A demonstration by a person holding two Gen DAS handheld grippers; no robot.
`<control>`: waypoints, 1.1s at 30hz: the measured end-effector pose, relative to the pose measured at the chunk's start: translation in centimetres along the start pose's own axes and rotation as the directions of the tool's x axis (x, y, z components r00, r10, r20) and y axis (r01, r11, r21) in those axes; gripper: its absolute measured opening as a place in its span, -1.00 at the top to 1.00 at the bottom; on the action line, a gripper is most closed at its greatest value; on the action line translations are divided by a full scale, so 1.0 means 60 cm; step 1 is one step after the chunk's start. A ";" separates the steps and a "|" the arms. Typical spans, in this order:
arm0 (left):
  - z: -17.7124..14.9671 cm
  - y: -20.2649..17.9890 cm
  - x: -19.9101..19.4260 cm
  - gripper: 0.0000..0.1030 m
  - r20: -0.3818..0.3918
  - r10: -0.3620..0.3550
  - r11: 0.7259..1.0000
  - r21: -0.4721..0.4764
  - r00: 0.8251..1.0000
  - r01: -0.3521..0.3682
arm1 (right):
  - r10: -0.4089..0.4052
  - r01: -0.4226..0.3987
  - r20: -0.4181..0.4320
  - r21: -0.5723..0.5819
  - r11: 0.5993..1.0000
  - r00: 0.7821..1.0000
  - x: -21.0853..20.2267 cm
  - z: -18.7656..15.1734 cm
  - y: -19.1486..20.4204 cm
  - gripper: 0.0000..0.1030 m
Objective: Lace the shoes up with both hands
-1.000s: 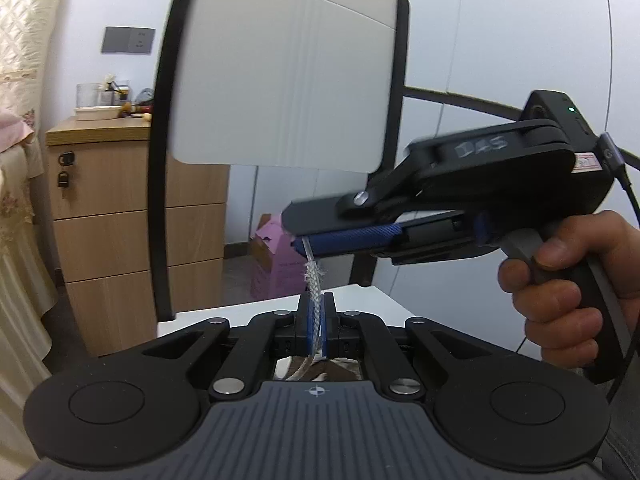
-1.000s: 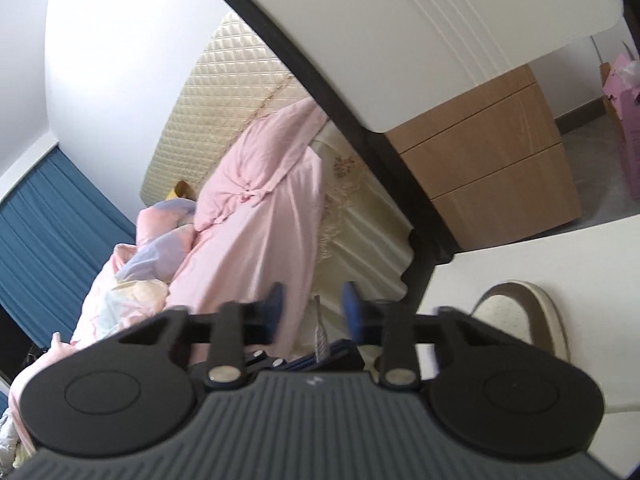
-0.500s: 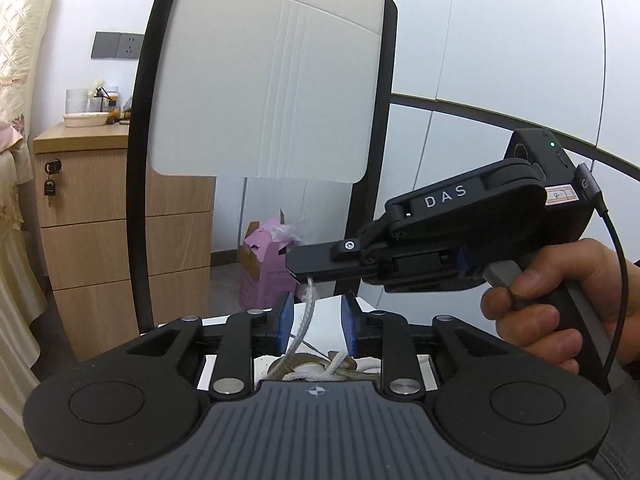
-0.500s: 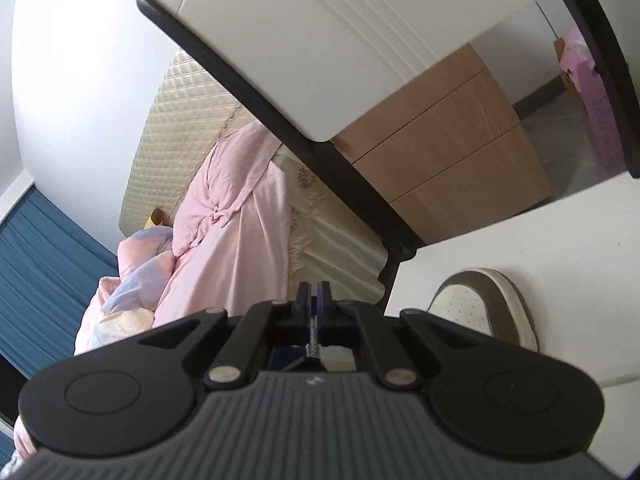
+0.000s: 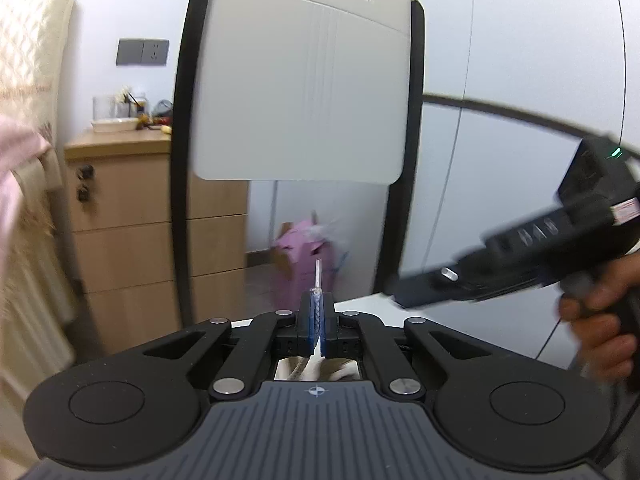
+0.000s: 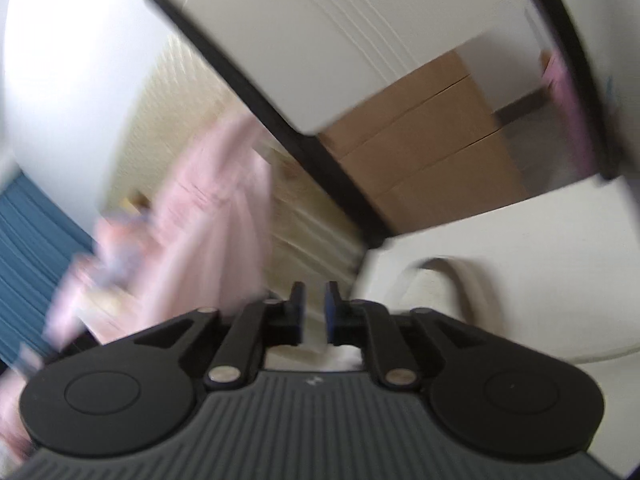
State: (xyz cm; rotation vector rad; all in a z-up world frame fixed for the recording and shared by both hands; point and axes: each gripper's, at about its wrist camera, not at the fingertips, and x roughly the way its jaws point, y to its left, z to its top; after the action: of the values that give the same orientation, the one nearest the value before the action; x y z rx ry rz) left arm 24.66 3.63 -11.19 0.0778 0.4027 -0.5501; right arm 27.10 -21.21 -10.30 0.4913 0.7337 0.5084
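Observation:
In the left wrist view my left gripper (image 5: 317,302) is shut on the white braided shoelace (image 5: 318,276), whose clear tip sticks up above the blue pads. The lace runs down to the shoe (image 5: 320,368), glimpsed under the jaws. My right gripper (image 5: 404,298) is off to the right, blurred, held by a hand, apart from the lace. In the right wrist view the right gripper (image 6: 315,312) has its jaws opening with nothing between them. The shoe's toe (image 6: 452,280) with its brown-edged sole lies on the white table (image 6: 540,240) to the right.
A white chair back (image 5: 300,92) with a black frame stands behind the table. A wooden drawer unit (image 5: 132,232) is at the left, a pink box (image 5: 300,248) on the floor. A bed with pink bedding (image 6: 200,208) shows in the right wrist view.
My left gripper opened, then shut again on the lace just below its tip. My right gripper shut on the lace, then let go and drew away to the right.

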 end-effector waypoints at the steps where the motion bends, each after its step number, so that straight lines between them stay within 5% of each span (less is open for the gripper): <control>1: 0.000 -0.003 -0.003 0.94 -0.008 0.009 0.999 0.040 1.000 -0.009 | -0.054 0.053 -0.017 -0.069 0.996 0.998 -0.002 -0.008 0.011 0.54; 5: -0.003 -0.015 0.003 0.94 -0.050 0.041 0.975 0.222 0.998 -0.029 | -0.173 0.146 -0.083 -0.258 0.955 0.981 0.003 -0.041 0.040 0.47; 9: -0.009 -0.033 0.020 0.93 -0.058 0.057 0.927 0.373 0.997 -0.032 | -0.248 0.210 -0.110 -0.275 0.938 0.963 0.009 -0.057 0.033 0.48; 12: -0.019 -0.053 0.028 0.93 -0.065 0.032 0.890 0.456 0.997 0.001 | -0.222 0.208 -0.102 -0.137 0.969 0.970 -0.006 -0.058 0.007 0.49; 15: -0.039 -0.083 0.039 0.93 -0.079 0.028 0.804 0.594 0.996 0.024 | -0.176 0.181 -0.087 0.050 0.982 0.980 -0.020 -0.064 -0.025 0.49; 21: -0.070 -0.122 0.044 0.93 -0.105 -0.022 0.661 0.745 0.994 0.093 | -0.071 0.083 -0.044 0.400 0.913 0.996 -0.039 -0.084 -0.085 0.49; 27: -0.097 -0.147 0.042 0.94 -0.109 -0.038 0.544 0.832 0.993 0.112 | -0.044 0.054 -0.032 0.477 0.877 0.999 -0.040 -0.085 -0.098 0.48; 33: -0.101 -0.155 0.042 0.94 -0.109 -0.038 0.503 0.857 0.993 0.113 | -0.030 0.042 -0.032 0.491 0.870 0.999 -0.040 -0.082 -0.104 0.48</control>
State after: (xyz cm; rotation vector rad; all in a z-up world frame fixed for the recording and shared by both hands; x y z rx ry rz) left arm 19.62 -4.46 -17.44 1.0864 0.1605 -0.8034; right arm 23.62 -26.25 -15.91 0.9485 0.8975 0.2862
